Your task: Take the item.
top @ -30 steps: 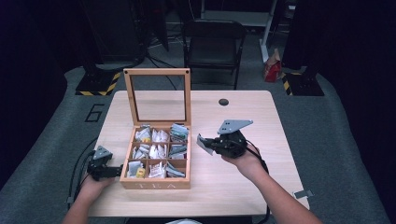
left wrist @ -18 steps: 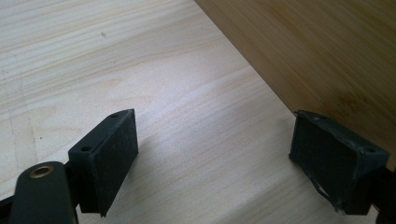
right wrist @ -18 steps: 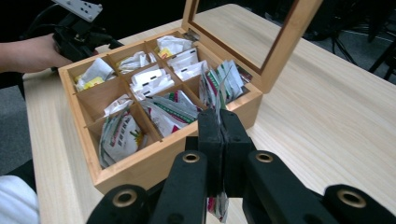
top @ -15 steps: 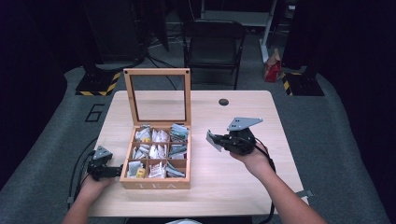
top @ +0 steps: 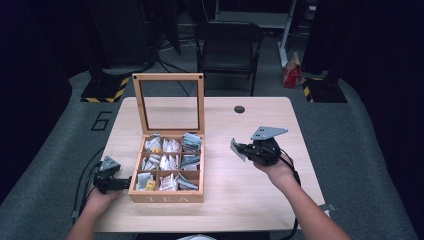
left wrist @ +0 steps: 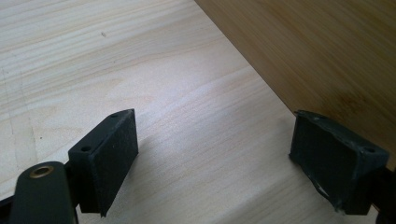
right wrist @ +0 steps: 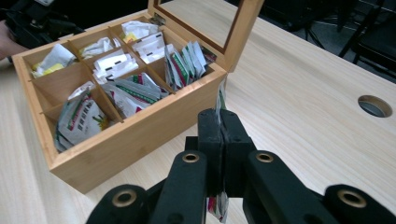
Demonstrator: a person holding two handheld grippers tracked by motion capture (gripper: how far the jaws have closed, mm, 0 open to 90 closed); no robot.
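Right gripper (right wrist: 219,122) clamps a tea packet (top: 238,149) above the pale wooden table (top: 260,200), beside the tea box (right wrist: 116,140).

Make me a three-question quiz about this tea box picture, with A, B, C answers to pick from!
1. Where is the right gripper? A inside the tea box; B right of the box, above the table; C on the chair.
2. How many compartments has the box? A four; B nine; C twelve.
3. What is the lid doing? A standing open; B shut; C lying on the table.

Answers: 1 B, the high view shows it beside the box, clamping a tea packet. 2 B, three rows of three. 3 A, it stands upright behind the box.
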